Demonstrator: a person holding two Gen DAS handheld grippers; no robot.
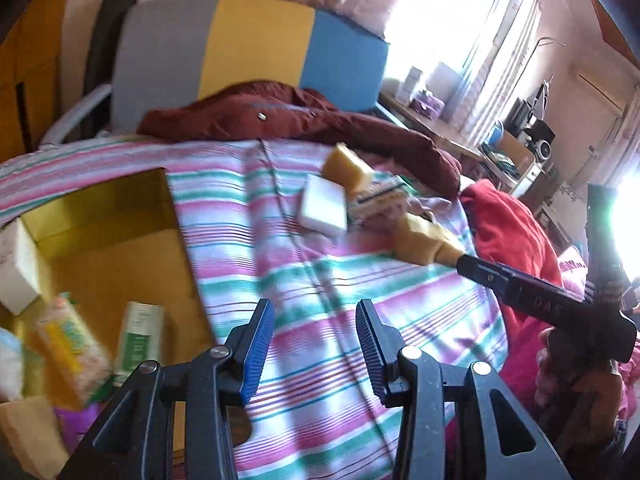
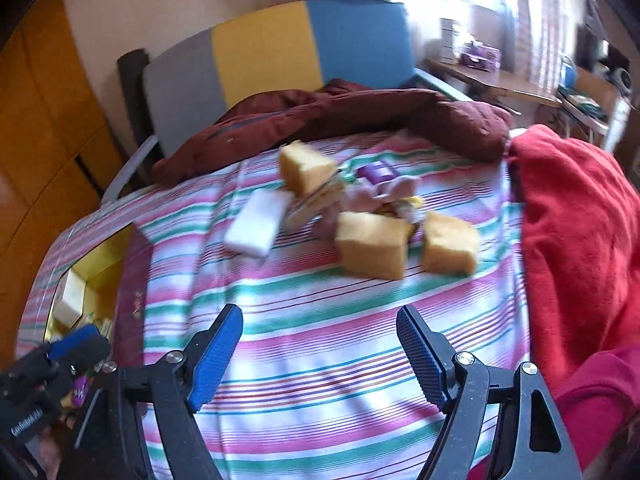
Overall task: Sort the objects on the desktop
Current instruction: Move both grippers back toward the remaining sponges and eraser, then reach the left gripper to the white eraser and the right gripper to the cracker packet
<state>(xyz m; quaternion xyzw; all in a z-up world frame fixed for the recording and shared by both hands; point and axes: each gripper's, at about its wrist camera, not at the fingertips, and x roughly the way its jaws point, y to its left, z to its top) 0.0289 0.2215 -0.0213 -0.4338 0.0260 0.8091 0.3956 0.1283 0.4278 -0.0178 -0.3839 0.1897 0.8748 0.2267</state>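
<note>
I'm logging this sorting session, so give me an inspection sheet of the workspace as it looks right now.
Surface: striped cloth over a bed, wrinkled.
Job's things: three yellow sponge blocks, a white block and small packets in a loose pile; cardboard box at the left already holds packets and a white block.
Clutter: maroon jacket and red blanket at the cloth's edges.
Grippers: left tool open, nothing between its pads; right tool open and empty, short of the pile.
Cables: nothing seen.
Surroundings: grey, yellow and blue headboard, desk by a bright window.
</note>
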